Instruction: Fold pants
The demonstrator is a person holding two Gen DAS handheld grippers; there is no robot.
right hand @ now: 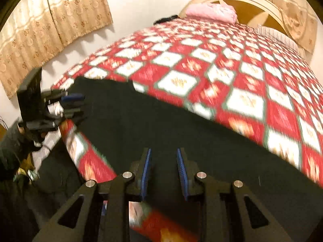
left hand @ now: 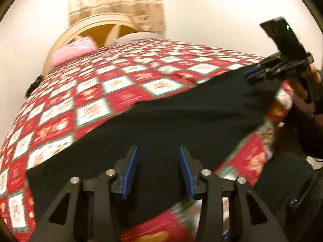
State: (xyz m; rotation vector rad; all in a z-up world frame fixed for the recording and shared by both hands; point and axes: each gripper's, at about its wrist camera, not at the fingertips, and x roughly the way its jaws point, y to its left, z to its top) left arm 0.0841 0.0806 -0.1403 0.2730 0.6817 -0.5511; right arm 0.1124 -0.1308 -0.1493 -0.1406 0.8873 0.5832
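Note:
Black pants (left hand: pixel 171 119) lie spread flat along the near edge of a bed with a red and white checked cover (left hand: pixel 113 84). My left gripper (left hand: pixel 158 153) is open just above the pants near their left end, jaws apart with cloth below them. My right gripper (right hand: pixel 163 155) is also open over the pants (right hand: pixel 161 121) near their right end. Each gripper shows in the other's view: the right one (left hand: pixel 260 70) at the pants' far corner, the left one (right hand: pixel 74 102) at the opposite corner. The frames are motion-blurred.
A pink pillow (left hand: pixel 74 50) and a striped pillow (right hand: pixel 276 34) lie at the curved headboard (left hand: pixel 90 22). Beige curtains (right hand: pixel 50 18) hang on the wall. The bed cover drops over the near edge (left hand: pixel 252 157). A dark object (right hand: pixel 165 19) lies at the far bedside.

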